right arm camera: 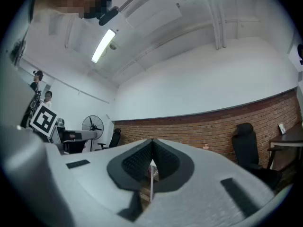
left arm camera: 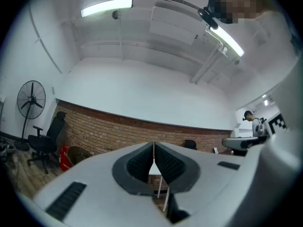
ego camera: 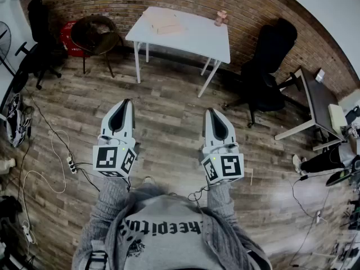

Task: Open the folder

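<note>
A tan folder (ego camera: 163,22) lies flat and closed on the left part of a white table (ego camera: 194,38) by the brick wall, far ahead of me. My left gripper (ego camera: 128,102) and right gripper (ego camera: 209,111) are held side by side in front of my chest, over the wooden floor and well short of the table. Both are shut with nothing between the pads. In the left gripper view the left gripper (left arm camera: 153,144) has its jaws meeting at the tip. The right gripper (right arm camera: 152,140) looks the same in its own view.
A small pink object (ego camera: 221,18) stands at the table's far right corner. A round brown chair (ego camera: 97,34) and a black office chair (ego camera: 42,35) stand at the left, another black chair (ego camera: 269,75) at the right, beside a dark desk (ego camera: 315,97). Cables and a power strip (ego camera: 71,164) lie on the floor at the left.
</note>
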A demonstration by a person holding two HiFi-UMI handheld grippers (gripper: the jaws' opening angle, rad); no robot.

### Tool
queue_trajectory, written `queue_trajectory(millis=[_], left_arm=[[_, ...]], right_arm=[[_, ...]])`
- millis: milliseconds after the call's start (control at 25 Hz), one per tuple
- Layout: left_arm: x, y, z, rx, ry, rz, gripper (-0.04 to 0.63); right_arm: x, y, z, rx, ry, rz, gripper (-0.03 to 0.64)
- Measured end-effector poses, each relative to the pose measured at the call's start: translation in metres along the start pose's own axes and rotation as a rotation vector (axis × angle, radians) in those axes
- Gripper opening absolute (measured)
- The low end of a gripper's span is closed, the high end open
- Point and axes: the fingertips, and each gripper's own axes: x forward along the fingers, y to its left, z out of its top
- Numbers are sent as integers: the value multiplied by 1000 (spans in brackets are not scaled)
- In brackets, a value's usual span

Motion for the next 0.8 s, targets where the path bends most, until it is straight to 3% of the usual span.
queue_trajectory(millis=[800], left_arm=[[21,23,-2,27,10,-14,12]], right_arm=[[32,2,-1,15,-23,-34,5]])
